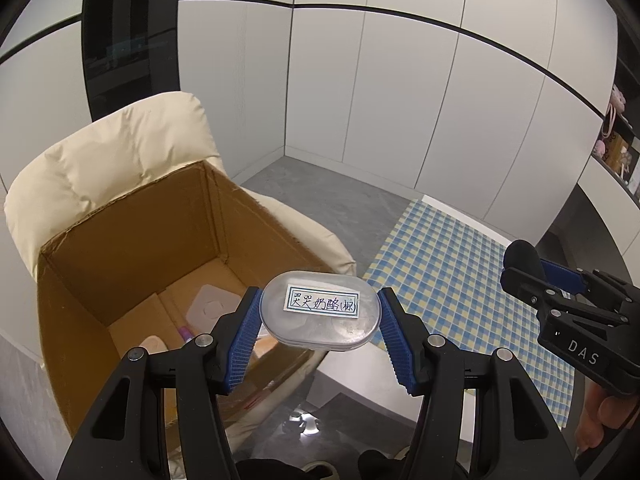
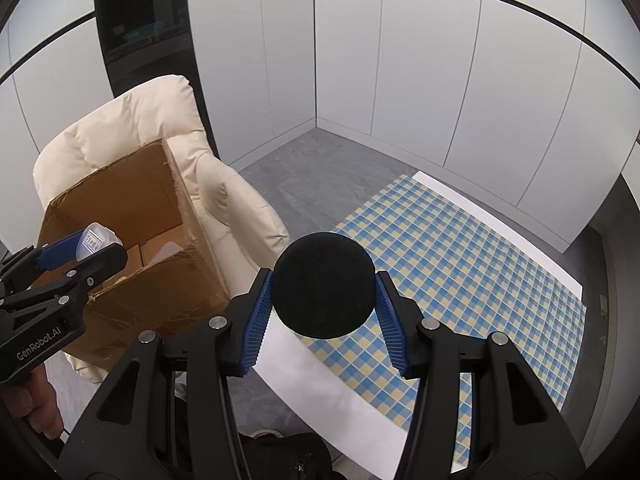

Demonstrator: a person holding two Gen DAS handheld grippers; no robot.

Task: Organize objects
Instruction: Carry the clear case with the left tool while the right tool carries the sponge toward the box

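Observation:
My left gripper (image 1: 319,312) is shut on a clear oval case (image 1: 320,314) with a handwritten white label; it hangs over the near right corner of an open cardboard box (image 1: 132,232). From the right wrist the same case (image 2: 96,242) shows small at the far left, held above the box (image 2: 120,208). My right gripper (image 2: 324,292) is shut on a round black foam ball (image 2: 324,284), above the near edge of a table with a blue and yellow checked cloth (image 2: 460,256). In the left wrist view the ball (image 1: 522,258) and right gripper (image 1: 532,276) appear at the right edge.
The box stands on a cream padded armchair (image 1: 120,152) and holds several small items (image 1: 208,308) on its floor. The checked cloth (image 1: 452,264) covers a white table. White cabinet panels line the back; shelves with items (image 1: 618,148) are at far right. Grey floor lies between chair and table.

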